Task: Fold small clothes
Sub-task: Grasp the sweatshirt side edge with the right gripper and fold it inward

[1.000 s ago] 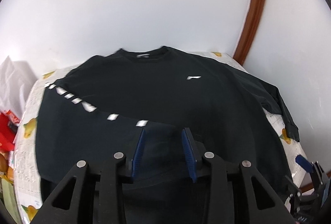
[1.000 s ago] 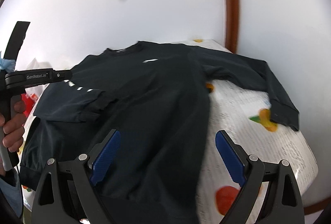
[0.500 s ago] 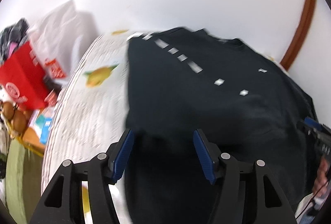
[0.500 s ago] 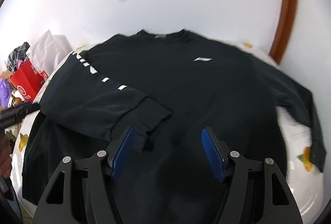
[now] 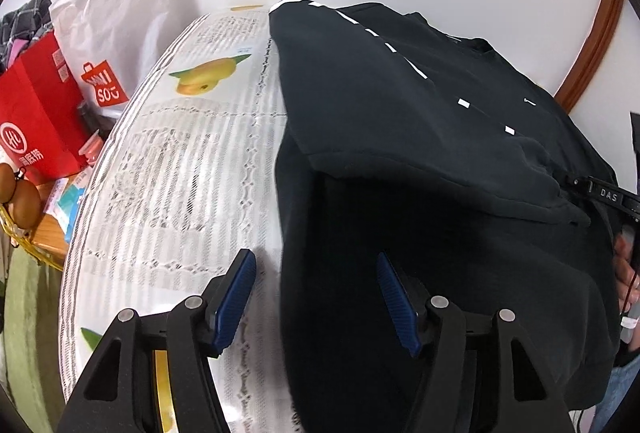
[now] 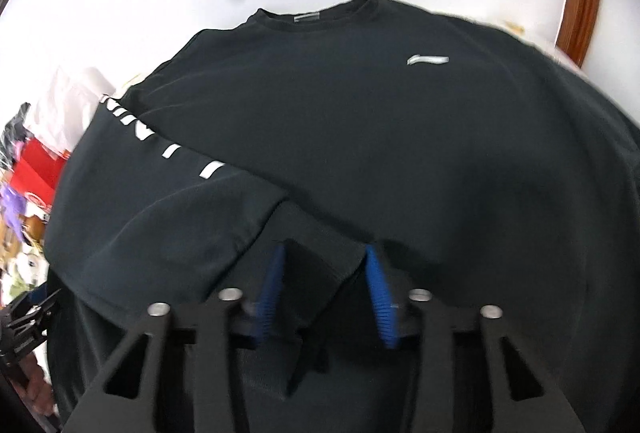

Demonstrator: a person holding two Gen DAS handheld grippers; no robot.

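My right tongs (image 6: 325,293) have just been closing, and the ribbed cuff (image 6: 320,265) of the folded-in sleeve now sits between the blue pads; I cannot tell for sure whether they press on the cloth yet or stand a hair off it. My left tongs (image 5: 316,299) have just been opening and are spread, with the side edge of the black long-sleeved sweatshirt (image 5: 420,153) lying between them and nothing pinched. A second ago the left tongs sat over the middle of the garment; now they look along its left edge, with bare tablecloth beside it.

The sweatshirt lies flat, chest up, on the bench, which is covered by a white lace-patterned tablecloth with printed yellow fruit (image 5: 180,153). One sleeve is already folded across the body, its white dashes (image 6: 168,149) running down towards the cuff. I judge the first sleeve fold is done or being adjusted, and the side fold comes next.

The cloth is soft, matte, thickish knit: the cuff is ribbed and holds a firmer edge, the body sags and creases easily. A small white logo (image 6: 427,60) marks the chest. Off the bench edge stand a red paper bag (image 5: 36,121) and a white plastic bag (image 5: 116,13).
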